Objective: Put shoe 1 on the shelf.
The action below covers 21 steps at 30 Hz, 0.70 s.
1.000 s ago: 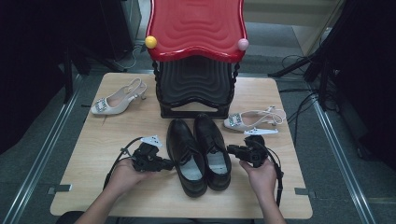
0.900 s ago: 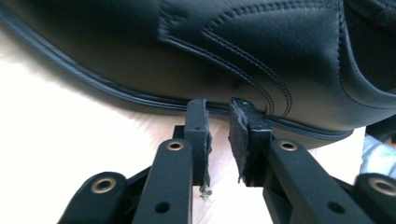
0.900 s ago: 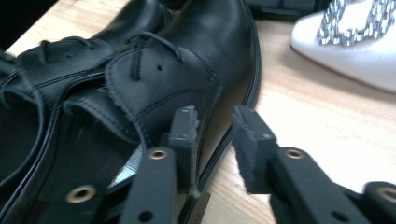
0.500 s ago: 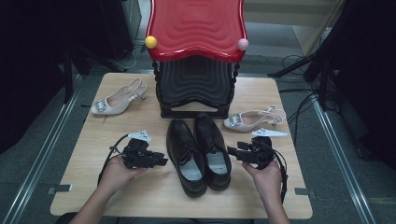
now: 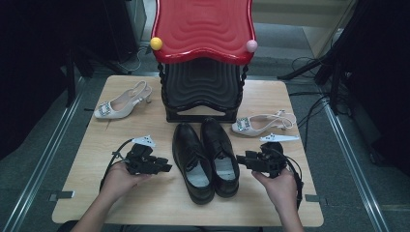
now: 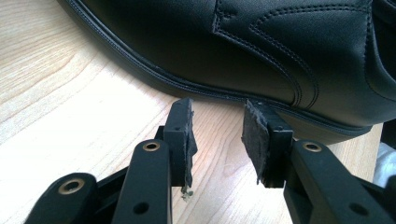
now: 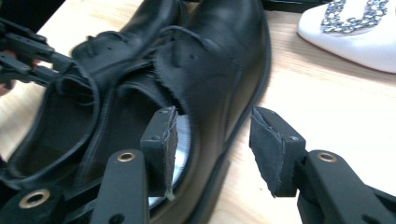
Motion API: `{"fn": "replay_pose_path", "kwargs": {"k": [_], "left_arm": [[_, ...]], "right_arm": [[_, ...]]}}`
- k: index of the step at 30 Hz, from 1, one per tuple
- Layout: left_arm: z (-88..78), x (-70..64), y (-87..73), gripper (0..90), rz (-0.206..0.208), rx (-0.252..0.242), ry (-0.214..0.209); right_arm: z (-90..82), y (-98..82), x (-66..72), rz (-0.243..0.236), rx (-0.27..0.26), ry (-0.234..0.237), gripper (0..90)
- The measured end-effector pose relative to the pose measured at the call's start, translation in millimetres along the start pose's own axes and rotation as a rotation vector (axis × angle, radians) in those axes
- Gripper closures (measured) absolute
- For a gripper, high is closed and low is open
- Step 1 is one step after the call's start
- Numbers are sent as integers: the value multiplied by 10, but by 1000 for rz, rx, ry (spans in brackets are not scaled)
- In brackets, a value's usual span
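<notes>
The pair of black leather lace-up dress shoes (image 5: 205, 159) sits side by side in the middle of the light wooden tabletop (image 5: 87, 198), toes pointing away from the person toward the black ribbed stand with the glossy red wavy top (image 5: 203, 63), so their long axis runs front to back. The left tongs (image 5: 164, 168) come in from the left side, the right tongs (image 5: 240, 159) from the right, each aimed crosswise at the shoe nearest it.

Both sets of jaws have just been moving: the left tongs opening, the right ones opening wide and then narrowing a bit. Both stand open now, with nothing pinched. In the left gripper view the worn pads sit just short of the welted sole edge. In the right gripper view the jaws straddle the right shoe's side wall without pressing.

Leather's smooth and stitched, collars floppy. Two white slingback heels with sparkly buckles (image 5: 121, 104) (image 5: 261, 123) lie off to either side.
</notes>
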<state>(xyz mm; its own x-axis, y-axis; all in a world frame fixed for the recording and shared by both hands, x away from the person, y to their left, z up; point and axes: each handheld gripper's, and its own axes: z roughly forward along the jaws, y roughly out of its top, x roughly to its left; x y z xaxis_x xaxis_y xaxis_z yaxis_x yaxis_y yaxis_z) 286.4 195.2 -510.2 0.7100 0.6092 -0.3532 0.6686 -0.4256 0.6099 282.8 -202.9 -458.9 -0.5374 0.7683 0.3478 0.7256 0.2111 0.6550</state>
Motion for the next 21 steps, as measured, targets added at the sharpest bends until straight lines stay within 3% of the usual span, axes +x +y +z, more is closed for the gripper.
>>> {"fn": "replay_pose_path", "kwargs": {"k": [10,21], "left_arm": [[-15,-21,0,619,6,-10,1],[-54,-12,1,515,-4,-21,34]], "right_arm": [[-50,72,422,-48,45,47,573],[266,94,660,-85,140,75,535]]}}
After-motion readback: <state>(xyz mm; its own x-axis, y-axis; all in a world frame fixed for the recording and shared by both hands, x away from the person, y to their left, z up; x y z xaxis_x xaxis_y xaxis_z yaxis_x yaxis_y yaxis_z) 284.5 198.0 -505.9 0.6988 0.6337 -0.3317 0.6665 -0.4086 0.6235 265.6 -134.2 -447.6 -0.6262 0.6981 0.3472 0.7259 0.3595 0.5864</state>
